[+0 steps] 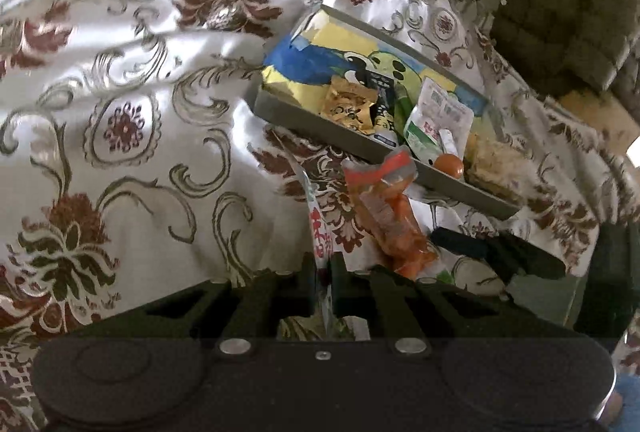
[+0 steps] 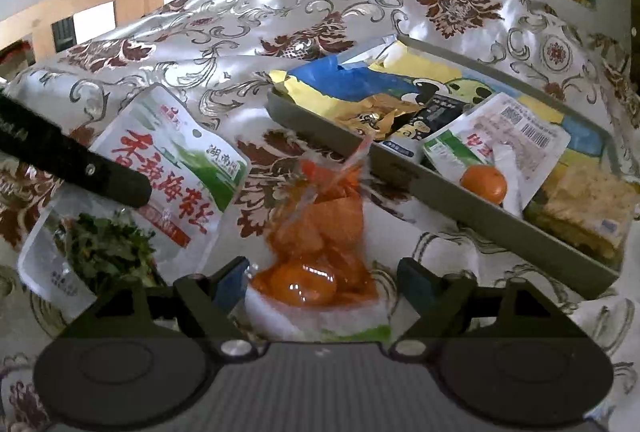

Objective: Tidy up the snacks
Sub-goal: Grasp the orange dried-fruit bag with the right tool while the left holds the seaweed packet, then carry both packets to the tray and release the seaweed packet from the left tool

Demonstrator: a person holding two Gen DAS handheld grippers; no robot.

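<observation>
**Left wrist view: white pouch pinched edge-on, orange pack lined up for the right**

Left wrist camera first: the left tool (image 1: 323, 272) has its fingers clamped tight on the white seaweed pouch (image 1: 319, 232), gripping it by one edge, so from here we see only a thin sliver with red lettering. In the right wrist view that pouch (image 2: 176, 168) shows its printed face, with a black finger of the left tool across its corner. A thin edge grip suits a flat packet like this.

Over to the right tool (image 2: 322, 282): fingers spread wide, holding nothing, with the orange snack pack (image 2: 320, 232) lying on the surface (image 2: 248, 16) between them. That reads like a setup for a grab, not yet made.

Just beyond sits the grey tray (image 2: 448, 198), already carrying a yellow-and-blue bag (image 2: 360, 80), a small orange fruit (image 2: 484, 183) and other packets. A clear packet of greens (image 2: 100, 252) waits on the cloth beside the white pouch, still outside the tray.
</observation>
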